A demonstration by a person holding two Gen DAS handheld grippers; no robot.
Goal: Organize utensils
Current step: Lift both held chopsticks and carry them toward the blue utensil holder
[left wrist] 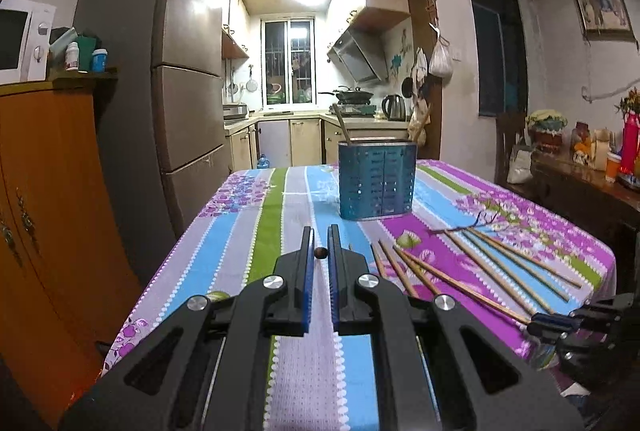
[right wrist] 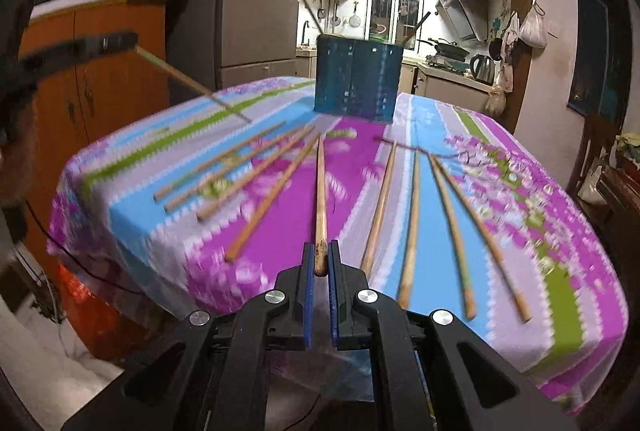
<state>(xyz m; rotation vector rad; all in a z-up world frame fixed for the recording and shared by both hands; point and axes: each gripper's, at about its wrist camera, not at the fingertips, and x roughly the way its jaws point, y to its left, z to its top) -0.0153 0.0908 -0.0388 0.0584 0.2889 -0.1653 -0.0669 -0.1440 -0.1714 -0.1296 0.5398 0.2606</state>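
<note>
The right gripper is clamped on the butt end of one chopstick, which runs toward twelve o'clock at the blue utensil holder standing at the far end of the desk. Loose chopsticks fan out on the cloth at ten and two o'clock. The left gripper is pinched on another chopstick, seen end-on between its pads, the holder at one o'clock.

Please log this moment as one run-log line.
left hand-held gripper: shut on chopstick | right hand-held gripper: shut on second chopstick | holder: upright
</note>
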